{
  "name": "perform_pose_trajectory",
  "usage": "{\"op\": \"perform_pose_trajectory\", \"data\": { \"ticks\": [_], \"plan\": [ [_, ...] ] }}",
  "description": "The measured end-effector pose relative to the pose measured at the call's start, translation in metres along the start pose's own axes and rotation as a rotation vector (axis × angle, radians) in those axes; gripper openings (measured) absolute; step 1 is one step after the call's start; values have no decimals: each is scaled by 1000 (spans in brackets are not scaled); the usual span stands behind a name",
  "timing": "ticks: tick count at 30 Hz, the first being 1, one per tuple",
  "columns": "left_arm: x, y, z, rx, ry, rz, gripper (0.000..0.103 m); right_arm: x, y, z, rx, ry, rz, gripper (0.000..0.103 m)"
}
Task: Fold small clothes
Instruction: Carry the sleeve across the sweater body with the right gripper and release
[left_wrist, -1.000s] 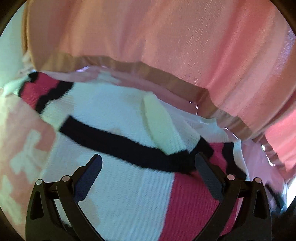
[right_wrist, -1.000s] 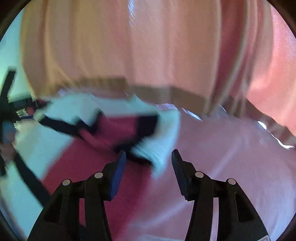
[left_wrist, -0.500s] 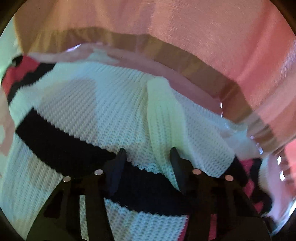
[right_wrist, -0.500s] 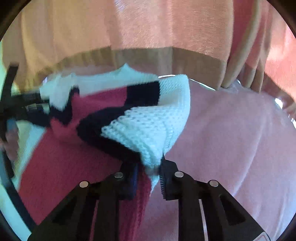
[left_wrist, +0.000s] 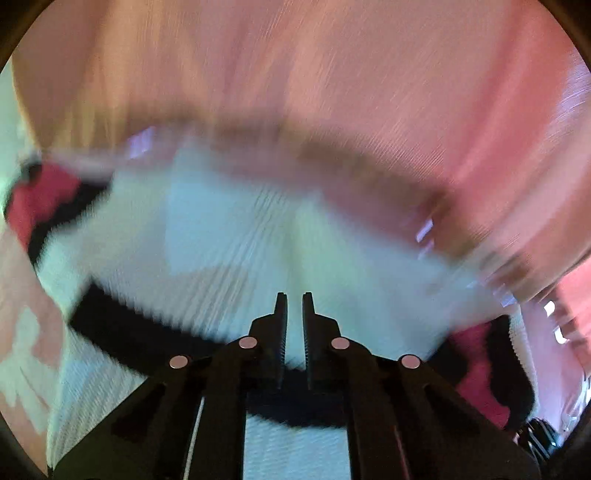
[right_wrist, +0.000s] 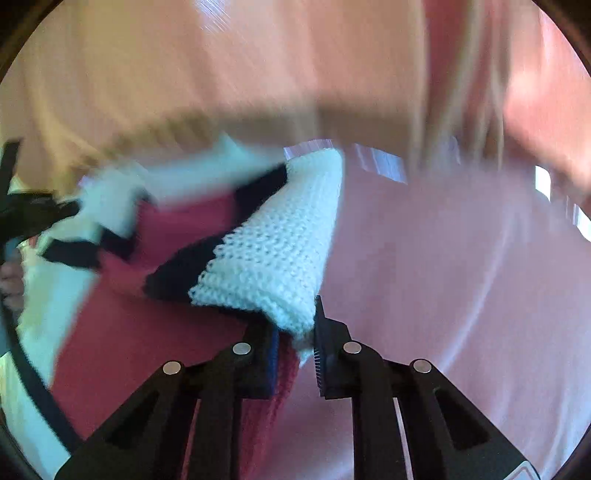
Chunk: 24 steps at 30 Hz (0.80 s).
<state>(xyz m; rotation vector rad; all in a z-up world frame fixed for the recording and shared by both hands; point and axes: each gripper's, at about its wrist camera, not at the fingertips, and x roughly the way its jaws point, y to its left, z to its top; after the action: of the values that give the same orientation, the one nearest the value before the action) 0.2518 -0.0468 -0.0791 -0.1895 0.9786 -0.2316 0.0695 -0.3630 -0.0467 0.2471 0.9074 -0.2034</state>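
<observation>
**On pink bedding: 1 knit garment, 2 grippers**

Across both wrist views, the count reads as follows.

Item 1: knit sweater (left_wrist: 229, 236), quantity 1. White ribbed body with black bands and red panels. It lies spread over the pink sheet (right_wrist: 461, 295), with 1 white cuffed end (right_wrist: 273, 258) raised off the sheet. The left view is heavily motion-blurred, so the knit detail there is soft.

Item 2: left gripper (left_wrist: 293, 314), quantity 1, 2 black fingers. The fingers stand nearly together, with only a narrow slit between the toothed pads. White knit shows through that slit and a black band of the sweater runs under the finger bases. Whether fabric is pinched between the pads cannot be told from the blur. The gripper points forward and slightly down over the white body of the sweater.

Item 3: right gripper (right_wrist: 295, 332), quantity 1, 2 black fingers. It is clenched on the sweater: the white cuffed end and a strip of red knit pass between the pads, and the cuff bunches up above the fingertips. The gripper sits at the sweater's right edge, with bare pink sheet just beside it on the right.

Item 4: peach-pink curtain (right_wrist: 221, 74), quantity 1, hanging behind the bedding, with a tan hem band along its lower edge.

Item 5: the left gripper's black frame (right_wrist: 22, 214) shows at the far left of the right wrist view, beside the sweater.
</observation>
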Motion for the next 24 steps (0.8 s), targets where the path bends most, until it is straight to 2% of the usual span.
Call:
{"op": "perform_pose_trajectory", "data": {
  "ticks": [1, 2, 3, 4, 5, 6, 8, 10, 12, 13, 14, 16, 17, 18, 20, 21, 22, 24],
  "plan": [
    [6, 5, -2, -18, 31, -10, 9, 2, -5, 0, 24, -2, 15, 16],
    [8, 11, -5, -58, 48, -35, 17, 0, -5, 4, 31, -11, 21, 16],
    [4, 11, -5, -78, 30, -58, 26, -2, -3, 6, 29, -17, 26, 18],
    [1, 9, -4, -83, 13, -68, 51, -4, -1, 8, 29, -25, 31, 21],
    [-9, -1, 0, -85, -29, -74, 70, -5, 1, 8, 31, -28, 32, 21],
    [-13, -7, 2, -78, -48, -81, 74, -4, 2, 8, 28, -25, 32, 21],
    [-19, -32, 12, -28, -75, -88, 98, -3, 3, 6, 24, -20, 26, 22],
    [-8, -58, 20, 49, -54, -11, 98, -3, 3, 4, 28, -17, 29, 22],
    [20, -75, 24, 109, 35, 130, 98, -3, 0, 3, 28, -20, 32, 22],
    [32, -72, 25, 100, 78, 159, 94, -3, -2, 2, 30, -21, 34, 22],
    [38, -66, 24, 86, 96, 162, 71, -1, -3, 2, 30, -20, 35, 22],
    [52, -55, 21, 43, 159, 113, 40, 1, -3, 1, 27, -24, 33, 22],
    [50, -47, 22, 15, 156, 77, 19, 4, -3, 4, 25, -22, 34, 22],
    [42, -40, 25, 6, 128, 31, 7, 3, -1, 3, 23, -25, 33, 18],
    [21, -30, 31, -2, 76, -44, 7, -4, 0, 5, 15, -64, 43, 15],
    [2, -24, 34, -4, 19, -79, 7, -15, 3, 7, 12, -109, 51, 14],
    [-26, -15, 37, -6, -74, -118, 7, -24, 5, 8, 14, -143, 63, 14],
    [-50, -1, 44, -12, -151, -130, 7, -43, 9, 9, 14, -205, 78, 14]
  ]
}}
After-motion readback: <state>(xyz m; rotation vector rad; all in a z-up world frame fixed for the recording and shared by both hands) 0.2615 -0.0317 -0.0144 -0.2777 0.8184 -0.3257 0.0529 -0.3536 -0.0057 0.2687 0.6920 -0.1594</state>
